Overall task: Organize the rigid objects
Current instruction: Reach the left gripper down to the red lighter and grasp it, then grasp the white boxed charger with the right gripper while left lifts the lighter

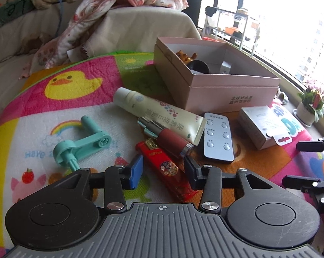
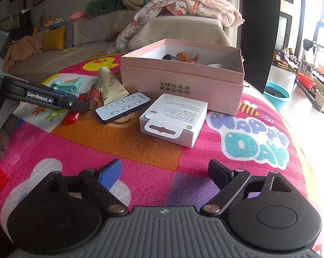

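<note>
The left gripper [image 1: 163, 168] points down at the play mat [image 1: 80, 99], its 2 fingers on either side of a red lighter [image 1: 162, 163]; the pads stand just clear of it, so it is straddled, not pinched. Just ahead lie a dark red lipstick [image 1: 170, 139] and a cream tube [image 1: 157, 114]. Ahead and left sits a teal plastic crank [image 1: 82, 144]; ahead and right, a grey remote [image 1: 217, 137]. Farther ahead stands the open pink box [image 1: 233, 90], holding a small brown figurine [image 1: 185, 57].

The right gripper [image 2: 166, 172] is spread wide over bare mat with nothing between its fingers. A white carton [image 2: 174, 118] lies ahead of it, touching the pink box behind.
</note>
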`<state>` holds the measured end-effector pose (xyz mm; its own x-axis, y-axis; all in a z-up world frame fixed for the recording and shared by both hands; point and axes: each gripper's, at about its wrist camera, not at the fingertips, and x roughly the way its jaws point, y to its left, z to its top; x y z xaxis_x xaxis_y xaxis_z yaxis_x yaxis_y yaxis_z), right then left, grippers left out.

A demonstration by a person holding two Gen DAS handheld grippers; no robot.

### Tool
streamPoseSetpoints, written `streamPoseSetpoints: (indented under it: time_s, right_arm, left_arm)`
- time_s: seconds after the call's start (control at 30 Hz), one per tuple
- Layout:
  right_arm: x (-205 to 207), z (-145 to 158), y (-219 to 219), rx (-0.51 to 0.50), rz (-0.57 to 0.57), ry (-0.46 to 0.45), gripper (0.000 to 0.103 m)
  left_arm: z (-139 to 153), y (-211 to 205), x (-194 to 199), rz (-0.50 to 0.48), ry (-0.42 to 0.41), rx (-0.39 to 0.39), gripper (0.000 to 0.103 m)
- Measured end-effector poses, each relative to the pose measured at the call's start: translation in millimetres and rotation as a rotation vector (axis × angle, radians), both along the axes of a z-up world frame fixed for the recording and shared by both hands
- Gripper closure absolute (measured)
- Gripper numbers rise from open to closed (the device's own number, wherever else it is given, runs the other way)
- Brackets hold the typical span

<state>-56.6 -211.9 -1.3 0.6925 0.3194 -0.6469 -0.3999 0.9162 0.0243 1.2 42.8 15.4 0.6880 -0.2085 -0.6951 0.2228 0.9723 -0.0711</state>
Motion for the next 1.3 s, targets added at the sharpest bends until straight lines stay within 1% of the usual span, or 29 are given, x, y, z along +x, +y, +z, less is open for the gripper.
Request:
streamPoseSetpoints:
  time_s: [0.1, 0.13, 0.27, 0.33, 0.4, 0.43, 0.47, 0.57, 0.63, 0.67, 0.73, 0.8, 0.87, 0.9, 0.97, 1.03, 1.1, 1.13, 1.17, 1.2, 1.27, 1.3]
  right_arm:
    - [0, 0, 0, -0.001, 0.000, 0.000, 0.014]
    - [0, 0, 0, -0.001, 0.001, 0.001, 0.014]
    - [1, 0, 2, -0.002, 0.008, 0.008, 0.011]
    - [2, -1, 3, -0.002, 0.009, 0.013, 0.009]
    - [3, -1, 2, 0.006, 0.008, 0.024, 0.007]
    - [4, -1, 2, 0.012, 0.009, 0.032, 0.003]
    - [4, -1, 2, 0.020, 0.010, 0.043, 0.000]
    - [6, -1, 4, 0.022, -0.005, 0.064, 0.000]
    - [8, 0, 7, 0.003, -0.011, 0.082, 0.000]
    - [9, 1, 9, -0.007, -0.014, 0.089, 0.000]
    - [14, 3, 13, -0.024, -0.017, 0.097, 0.000]
    - [19, 6, 16, -0.016, -0.012, 0.090, 0.003]
    - [26, 11, 17, 0.009, -0.062, 0.056, 0.004]
    - [31, 13, 18, 0.011, -0.085, 0.038, 0.004]
    - [42, 14, 25, -0.009, -0.121, 0.004, 0.004]
    - [56, 12, 31, -0.033, -0.144, 0.000, 0.004]
    - [70, 7, 36, -0.050, -0.155, 0.019, 0.008]
    - [74, 5, 37, -0.055, -0.160, 0.028, 0.017]
    - [77, 4, 37, -0.051, -0.160, 0.037, 0.020]
    - [78, 5, 36, -0.039, -0.160, 0.040, 0.025]
    - [74, 8, 36, -0.048, -0.145, 0.045, 0.035]
    - [70, 10, 37, -0.059, -0.131, 0.044, 0.035]
  left_arm:
    - [0, 12, -2, 0.023, 0.003, 0.036, 0.057]
    - [0, 15, -3, 0.028, 0.003, 0.036, 0.060]
    - [1, 18, 4, 0.029, 0.013, -0.010, 0.061]
    - [-1, 15, 10, 0.030, 0.006, -0.009, 0.062]
    - [-2, 13, 12, 0.036, 0.001, 0.001, 0.066]
    - [-2, 14, 11, 0.035, 0.001, 0.002, 0.067]
    - [-2, 16, 11, 0.034, 0.003, -0.005, 0.069]
    - [-1, 28, 10, 0.066, 0.031, -0.080, 0.075]
    - [0, 33, 11, 0.077, 0.051, -0.116, 0.076]
    - [0, 33, 12, 0.083, 0.054, -0.119, 0.076]
    - [1, 27, 9, 0.083, 0.038, -0.090, 0.076]
    - [-1, 17, 2, 0.062, 0.008, -0.035, 0.076]
    - [-1, 6, -6, 0.043, -0.021, 0.030, 0.076]
    - [-1, 4, -8, 0.039, -0.028, 0.043, 0.076]
    - [-3, 4, -12, 0.039, -0.040, 0.030, 0.076]
    - [-5, 11, -13, 0.050, -0.056, -0.023, 0.076]
    - [-7, 17, -12, 0.053, -0.060, -0.058, 0.076]
    - [-7, 17, -12, 0.056, -0.060, -0.061, 0.076]
    - [-6, 16, -12, 0.060, -0.059, -0.057, 0.076]
    - [-6, 13, -13, 0.064, -0.059, -0.047, 0.076]
    - [-5, 8, -17, 0.066, -0.056, -0.024, 0.077]
    - [-4, 6, -20, 0.061, -0.054, -0.017, 0.077]
